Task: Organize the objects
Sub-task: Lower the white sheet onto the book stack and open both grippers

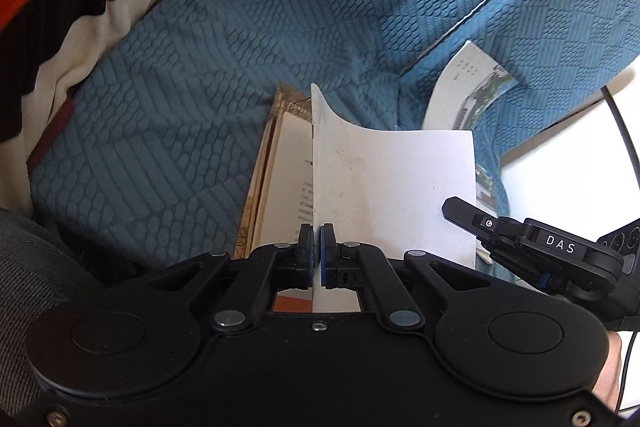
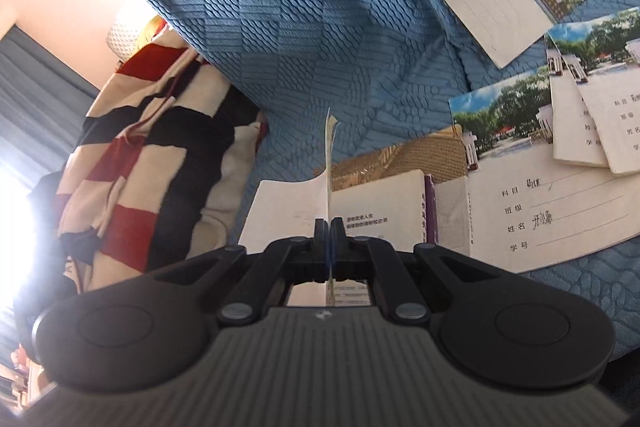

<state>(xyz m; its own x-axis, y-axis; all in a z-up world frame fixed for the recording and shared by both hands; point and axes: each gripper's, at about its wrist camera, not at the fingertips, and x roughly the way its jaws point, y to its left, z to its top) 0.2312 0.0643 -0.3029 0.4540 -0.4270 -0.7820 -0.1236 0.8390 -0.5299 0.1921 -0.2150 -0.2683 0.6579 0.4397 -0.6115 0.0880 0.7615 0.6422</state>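
Pinching one booklet [image 1: 392,183] edge-on in both grippers, left [image 1: 317,247] and right [image 2: 329,243], I hang it lengthwise just above the books [image 2: 380,203].

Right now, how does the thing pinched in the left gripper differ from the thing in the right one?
The left gripper is shut on a plain white sheet that curls open. The right gripper is shut on a thin booklet, seen edge-on, standing straight, with printed colour. Both are paper, above the blue textured cover.

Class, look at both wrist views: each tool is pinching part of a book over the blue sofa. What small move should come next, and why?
Probably lower it onto the book beneath: the left tool and right tool are shut on the thin book, held just above.
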